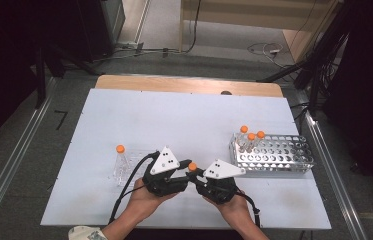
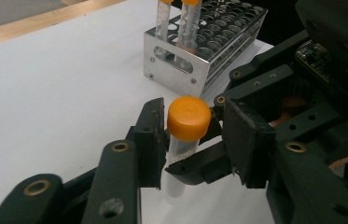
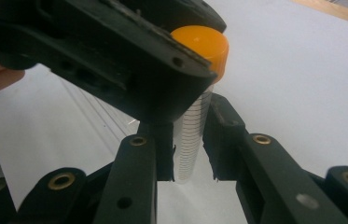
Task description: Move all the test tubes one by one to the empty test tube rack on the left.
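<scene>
Tube held between two grippers, cap up

Orange-capped tube (image 2: 186, 135) upright at near centre of table (image 1: 174, 115) — right gripper (image 3: 188, 154) clenched on graduated barrel. Left gripper (image 2: 188, 140) around cap (image 2: 189, 118), jaws not clearly pressing. Light, stiff, slick plastic — likely slips if pinched loosely. Best taken on ribbed cap for twisting, barrel for steadying. Rack (image 1: 274, 155) far right.
</scene>
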Motion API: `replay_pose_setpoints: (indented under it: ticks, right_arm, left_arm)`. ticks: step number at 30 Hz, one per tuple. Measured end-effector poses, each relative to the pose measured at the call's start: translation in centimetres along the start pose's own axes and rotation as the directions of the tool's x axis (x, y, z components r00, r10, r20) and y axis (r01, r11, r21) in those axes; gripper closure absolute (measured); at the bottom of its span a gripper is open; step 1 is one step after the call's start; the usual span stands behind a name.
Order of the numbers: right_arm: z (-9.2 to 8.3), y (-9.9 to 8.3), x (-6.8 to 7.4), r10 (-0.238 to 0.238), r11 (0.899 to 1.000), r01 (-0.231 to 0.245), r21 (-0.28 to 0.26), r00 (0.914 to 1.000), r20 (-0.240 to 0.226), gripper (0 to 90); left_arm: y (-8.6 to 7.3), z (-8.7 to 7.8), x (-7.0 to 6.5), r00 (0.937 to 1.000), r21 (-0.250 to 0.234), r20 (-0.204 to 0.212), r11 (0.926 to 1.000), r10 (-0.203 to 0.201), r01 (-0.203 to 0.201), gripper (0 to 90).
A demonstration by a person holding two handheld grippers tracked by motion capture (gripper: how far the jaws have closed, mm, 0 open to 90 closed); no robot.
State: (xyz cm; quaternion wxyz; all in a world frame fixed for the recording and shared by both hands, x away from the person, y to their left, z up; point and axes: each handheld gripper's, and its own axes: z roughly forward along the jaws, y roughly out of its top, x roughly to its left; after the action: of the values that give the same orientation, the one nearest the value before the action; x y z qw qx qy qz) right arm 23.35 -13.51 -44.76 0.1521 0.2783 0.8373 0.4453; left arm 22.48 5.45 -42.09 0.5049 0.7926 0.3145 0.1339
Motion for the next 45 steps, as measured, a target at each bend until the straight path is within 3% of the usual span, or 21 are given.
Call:
replay_pose_setpoints:
  ticks: [7,20,24,27,33,45]
  right_arm:
    - [-0.1,0.0,0.0,0.001,1.000,-0.001,-0.002,1.0000,-0.004,72.0]
    - [-0.1,0.0,0.0,0.017,1.000,-0.017,-0.003,0.9998,-0.014,71.0]
    - [-0.1,0.0,-0.1,0.024,1.000,-0.024,-0.007,0.9988,-0.044,50.0]
    - [-0.2,0.0,-0.4,0.027,1.000,-0.027,-0.006,0.9988,-0.041,38.2]
    - [-1.2,-0.4,-1.8,0.066,0.998,-0.066,-0.017,0.9977,-0.016,31.0]
    - [-2.9,-1.8,-3.6,0.101,0.995,-0.101,0.002,0.9944,0.031,28.5]
  left_arm:
    - [0.0,0.0,0.0,0.9999,-0.005,-0.014,1.0000,0.004,-0.004,68.6]
    - [0.0,-0.1,0.1,0.9998,-0.009,-0.019,0.9999,0.007,-0.007,71.1]
    - [0.2,-0.4,0.3,0.9998,-0.020,-0.018,0.9998,0.000,-0.001,71.2]
    - [0.5,-0.9,0.5,0.9998,-0.027,-0.020,0.9996,0.002,-0.002,71.2]
    - [1.2,-2.3,1.1,0.9994,-0.059,-0.032,0.9982,-0.014,0.012,71.2]
    - [2.2,-5.6,2.9,0.9948,-0.110,-0.084,0.9928,-0.058,0.048,71.2]
